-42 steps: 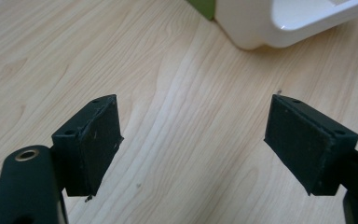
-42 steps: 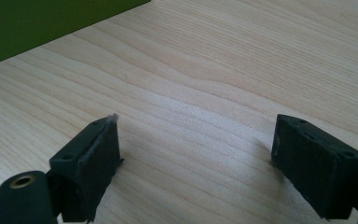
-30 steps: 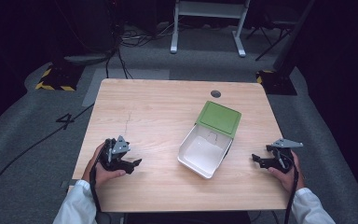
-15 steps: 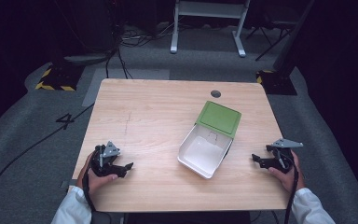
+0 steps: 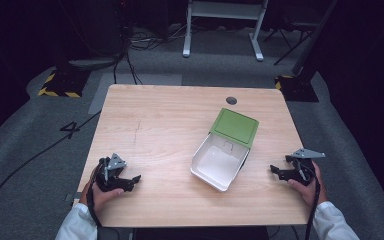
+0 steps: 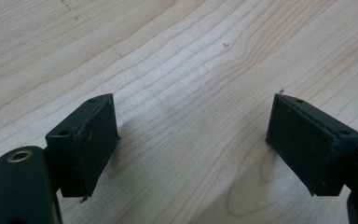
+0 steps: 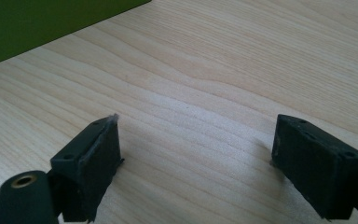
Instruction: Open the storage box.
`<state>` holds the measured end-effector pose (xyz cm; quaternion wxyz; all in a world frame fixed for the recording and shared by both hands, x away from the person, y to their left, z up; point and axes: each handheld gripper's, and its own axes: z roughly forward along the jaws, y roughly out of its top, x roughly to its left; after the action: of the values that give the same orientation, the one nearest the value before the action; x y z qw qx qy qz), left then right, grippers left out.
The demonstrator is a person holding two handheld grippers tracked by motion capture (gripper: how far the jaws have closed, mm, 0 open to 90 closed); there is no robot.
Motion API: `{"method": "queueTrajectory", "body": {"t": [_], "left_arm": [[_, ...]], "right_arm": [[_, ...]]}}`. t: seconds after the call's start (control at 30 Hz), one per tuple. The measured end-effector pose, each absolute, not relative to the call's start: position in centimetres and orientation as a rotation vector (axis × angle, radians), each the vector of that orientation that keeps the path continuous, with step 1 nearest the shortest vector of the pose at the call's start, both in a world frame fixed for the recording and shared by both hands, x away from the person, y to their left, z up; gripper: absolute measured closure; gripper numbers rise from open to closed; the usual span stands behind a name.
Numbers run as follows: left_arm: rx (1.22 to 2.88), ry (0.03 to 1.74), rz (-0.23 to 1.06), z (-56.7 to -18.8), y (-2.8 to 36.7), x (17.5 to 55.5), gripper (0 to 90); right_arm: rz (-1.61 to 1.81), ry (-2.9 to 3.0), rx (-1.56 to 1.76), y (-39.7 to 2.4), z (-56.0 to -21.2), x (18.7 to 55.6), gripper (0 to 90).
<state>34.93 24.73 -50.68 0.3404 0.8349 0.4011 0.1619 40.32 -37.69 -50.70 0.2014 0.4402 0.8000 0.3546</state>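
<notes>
White plastic box [image 5: 219,162] with a green lid [image 5: 236,127] hinged open at its far side sits right of centre on the wooden worktop [image 5: 170,120]. Left gripper [image 5: 128,181] rests near the left front edge, right gripper [image 5: 279,171] just right of the box; both jaws spread, grasping nothing. It looks light, stiff and somewhat slippery, so pinching a thin side wall or the lid's free edge seems safest

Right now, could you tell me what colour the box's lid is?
The lid is green, clearest in the high view.
</notes>
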Motion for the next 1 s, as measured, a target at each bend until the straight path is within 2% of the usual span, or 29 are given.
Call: {"method": "queueTrajectory", "body": {"t": [1.0], "left_arm": [[2.169,1.06,0.426,-50.68,24.7,34.94,16.4]], "right_arm": [[0.992,2.238,1.227,-37.72,-50.7,40.25,15.5]]}}
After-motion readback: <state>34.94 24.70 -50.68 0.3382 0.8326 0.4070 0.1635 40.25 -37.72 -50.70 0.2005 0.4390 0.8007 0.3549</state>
